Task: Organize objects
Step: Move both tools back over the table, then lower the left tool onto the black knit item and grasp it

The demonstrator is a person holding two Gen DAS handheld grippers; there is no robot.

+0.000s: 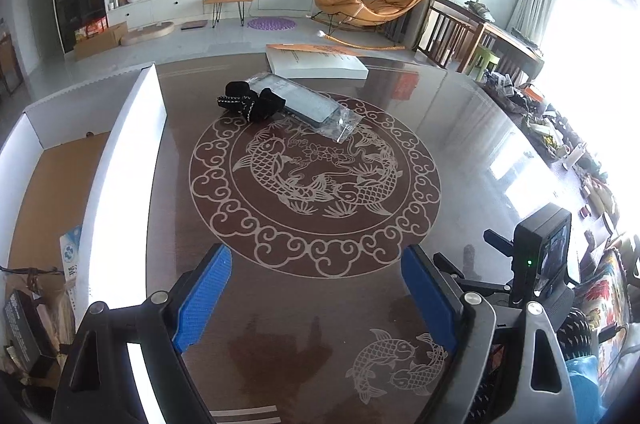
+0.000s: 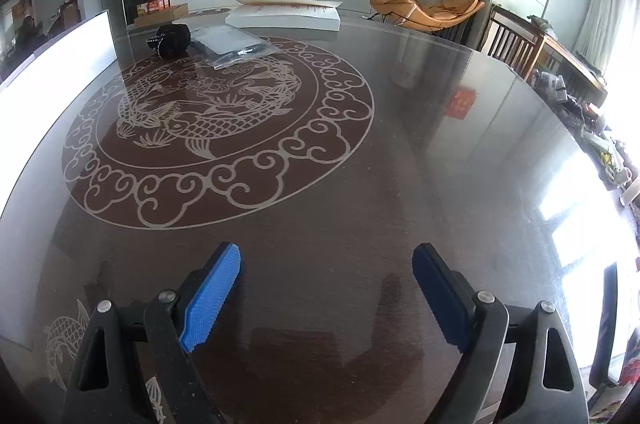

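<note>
Glossy table (image 1: 460,144): left gripper (image 1: 316,300) and right gripper (image 2: 326,300) both spread, empty; black cloth (image 1: 246,100) and bagged item (image 1: 308,100) far ahead of jaws.

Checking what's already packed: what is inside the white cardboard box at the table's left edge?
In the white box: bare brown floor, a blue-and-white packet and a dark box. Its wall hides the rest.

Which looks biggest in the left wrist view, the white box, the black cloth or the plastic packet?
1. white box, though it sits nearest the camera, which inflates it.
2. plastic packet.
3. black cloth, slightly smaller than the packet.
</note>
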